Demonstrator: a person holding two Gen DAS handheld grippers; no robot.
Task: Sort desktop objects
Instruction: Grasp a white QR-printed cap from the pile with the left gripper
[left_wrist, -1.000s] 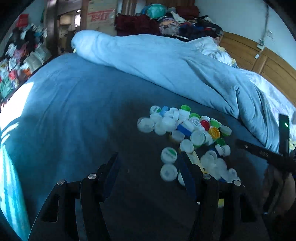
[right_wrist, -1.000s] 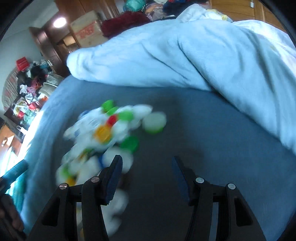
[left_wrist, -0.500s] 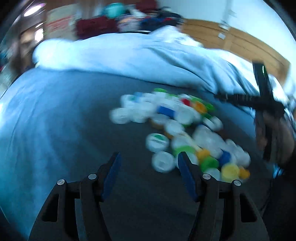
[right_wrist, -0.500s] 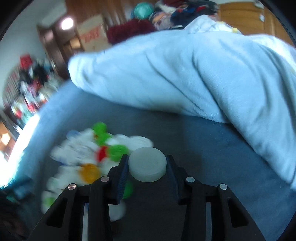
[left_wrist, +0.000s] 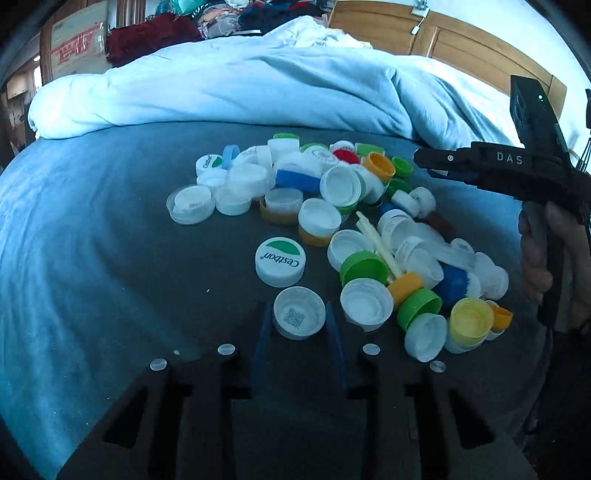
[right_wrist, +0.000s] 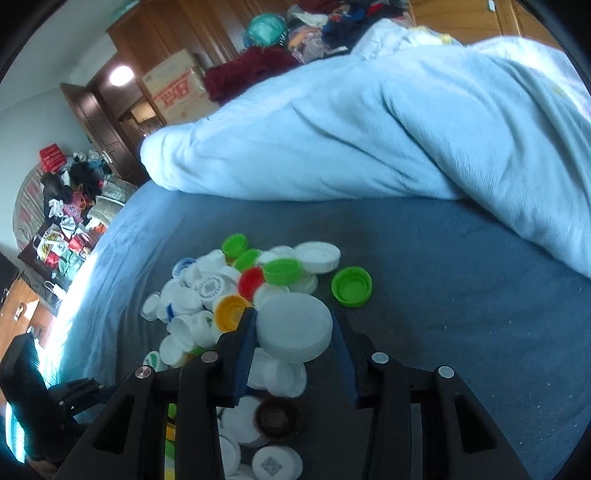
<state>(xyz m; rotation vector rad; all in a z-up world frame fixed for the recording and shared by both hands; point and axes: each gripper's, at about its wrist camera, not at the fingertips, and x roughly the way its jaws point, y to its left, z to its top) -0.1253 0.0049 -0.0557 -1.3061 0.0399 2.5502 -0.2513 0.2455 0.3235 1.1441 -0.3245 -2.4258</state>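
Bedding first: pale blue duvet (left_wrist: 258, 85) bunched across the far side, w/ dark blue sheet (left_wrist: 92, 229) spread flat in front of it. Behind, a cardboard box (right_wrist: 177, 88) and heaps of clothes by wooden cupboards.

Pile of bottle caps (left_wrist: 351, 206) sits mid-sheet, mostly white, w/ green, yellow, orange, blue and one red mixed in; some rim-up, some top-up. A pale stick (left_wrist: 376, 243) lies across the caps near the pile's right part. A white cap w/ green print (left_wrist: 280, 261) lies top-up just apart from the pile on its near-left edge. In the right wrist view a green cap (right_wrist: 351, 281) lies rim-up, alone, just right of the pile.

Right gripper (right_wrist: 293, 332) is clamped on a large white cap (right_wrist: 294, 330), blue pads pressed to both sides, cap raised clear over the near edge of the pile. Left wrist view shows the same gripper from the side, a hand (left_wrist: 546, 254) wrapped round its handle, right of the pile.

Left gripper (left_wrist: 298, 317) has jaws narrow and closing round a small white cap w/ a QR code (left_wrist: 299, 316), rim-up at the pile's near edge; pads sit at its sides and look to be touching, though can't tell if it's off the sheet.
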